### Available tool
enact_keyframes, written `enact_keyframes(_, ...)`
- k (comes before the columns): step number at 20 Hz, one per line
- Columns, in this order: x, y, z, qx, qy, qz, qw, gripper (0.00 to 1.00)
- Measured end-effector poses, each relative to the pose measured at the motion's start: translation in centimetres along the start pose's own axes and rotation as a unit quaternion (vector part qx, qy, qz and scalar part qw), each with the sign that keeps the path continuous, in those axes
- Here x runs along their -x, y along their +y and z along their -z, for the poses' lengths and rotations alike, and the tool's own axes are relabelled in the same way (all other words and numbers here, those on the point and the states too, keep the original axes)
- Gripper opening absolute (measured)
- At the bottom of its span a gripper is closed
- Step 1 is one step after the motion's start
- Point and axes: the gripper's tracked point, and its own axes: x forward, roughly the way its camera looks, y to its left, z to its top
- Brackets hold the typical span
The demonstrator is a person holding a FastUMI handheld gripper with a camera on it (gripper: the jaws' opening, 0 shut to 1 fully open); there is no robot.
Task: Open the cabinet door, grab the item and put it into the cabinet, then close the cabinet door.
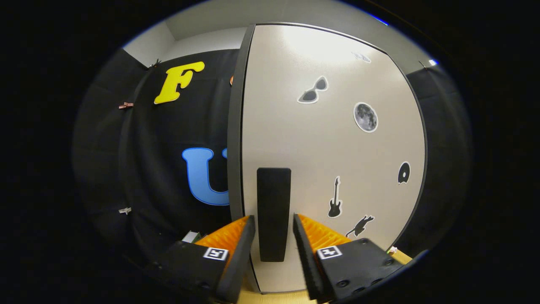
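Straddling the tall dark handle [274, 213], your gripper [274, 228] has its fingers spread either side of it, a gap on each flank — not yet pinching. The cabinet door [329, 143] at 12 o'clock looks stiff and light; take the handle low. Stickers — sunglasses, moon, guitar — carry no readable writing.

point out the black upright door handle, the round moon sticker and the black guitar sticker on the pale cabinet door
black upright door handle [274, 213], gripper view, middle of the bar, between the open gripper's fingers
round moon sticker [365, 117], gripper view, centre of the disc
black guitar sticker [334, 208], gripper view, its body
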Motion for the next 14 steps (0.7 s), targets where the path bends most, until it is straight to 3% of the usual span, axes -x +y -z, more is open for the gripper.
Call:
enact_keyframes(1,0.1,-0.1,-0.1,0.001,-0.003,0.002,1.0,0.44)
enact_keyframes(4,0.2,0.0,-0.1,0.005,-0.004,0.004,1.0,0.34)
enact_keyframes(5,0.3,-0.1,0.0,0.008,0.001,0.006,1.0,0.26)
enact_keyframes(6,0.6,-0.1,-0.1,0.012,0.003,0.004,1.0,0.26)
enact_keyframes(7,0.4,-0.1,0.1,0.013,0.007,0.0,1.0,0.16)
enact_keyframes(14,3.8,-0.3,-0.5,-0.004,0.01,-0.022,1.0,0.16)
